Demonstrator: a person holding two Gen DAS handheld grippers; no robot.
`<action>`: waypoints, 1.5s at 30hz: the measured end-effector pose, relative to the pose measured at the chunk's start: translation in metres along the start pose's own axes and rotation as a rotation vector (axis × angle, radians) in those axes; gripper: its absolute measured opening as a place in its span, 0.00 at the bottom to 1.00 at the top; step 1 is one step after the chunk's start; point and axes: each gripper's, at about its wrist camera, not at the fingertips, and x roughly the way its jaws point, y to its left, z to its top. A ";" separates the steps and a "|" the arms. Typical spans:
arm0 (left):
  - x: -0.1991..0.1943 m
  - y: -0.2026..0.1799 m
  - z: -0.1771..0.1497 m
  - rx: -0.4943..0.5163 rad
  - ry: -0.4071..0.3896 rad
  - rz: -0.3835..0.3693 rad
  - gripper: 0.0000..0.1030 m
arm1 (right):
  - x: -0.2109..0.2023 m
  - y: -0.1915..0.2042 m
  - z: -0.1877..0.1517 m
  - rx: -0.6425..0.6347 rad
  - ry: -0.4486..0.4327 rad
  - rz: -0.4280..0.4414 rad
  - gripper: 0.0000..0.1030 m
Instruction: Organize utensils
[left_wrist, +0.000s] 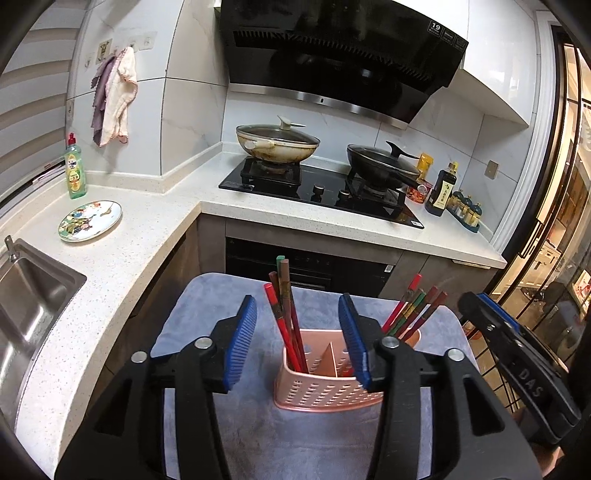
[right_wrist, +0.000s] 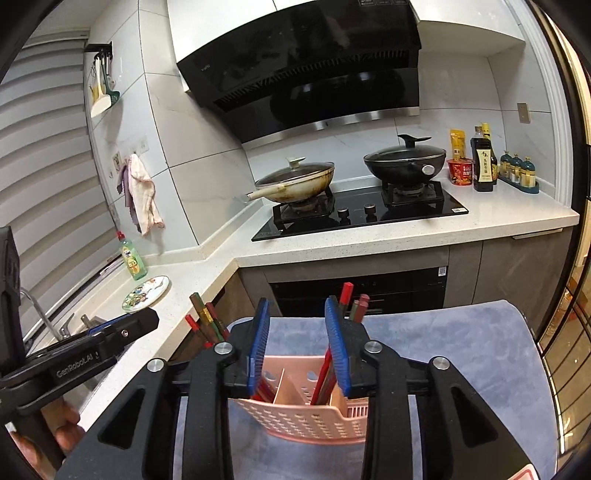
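Pink caddy (left_wrist: 325, 384) on the grey-clothed table, dead ahead of both tools. Left tool (left_wrist: 301, 343) part open, empty, beside upright chopsticks (left_wrist: 286, 317). Right tool (right_wrist: 297, 347) part open, empty, framing the right-hand chopstick bundle (right_wrist: 325, 363). Nothing loose left in sight.

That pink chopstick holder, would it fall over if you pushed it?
Probably. The pink chopstick holder looks like thin, perforated plastic, so likely light. The tall chopsticks lean above its rim, and the soft towel underneath could snag it.
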 end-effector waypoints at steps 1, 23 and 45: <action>-0.003 0.000 -0.002 0.003 -0.004 0.007 0.49 | -0.005 -0.001 -0.002 0.000 -0.001 -0.002 0.36; -0.067 -0.004 -0.077 0.109 0.017 0.153 0.58 | -0.091 0.018 -0.087 -0.040 0.067 -0.056 0.48; -0.087 -0.014 -0.117 0.147 0.063 0.193 0.78 | -0.112 0.019 -0.120 -0.057 0.126 -0.101 0.67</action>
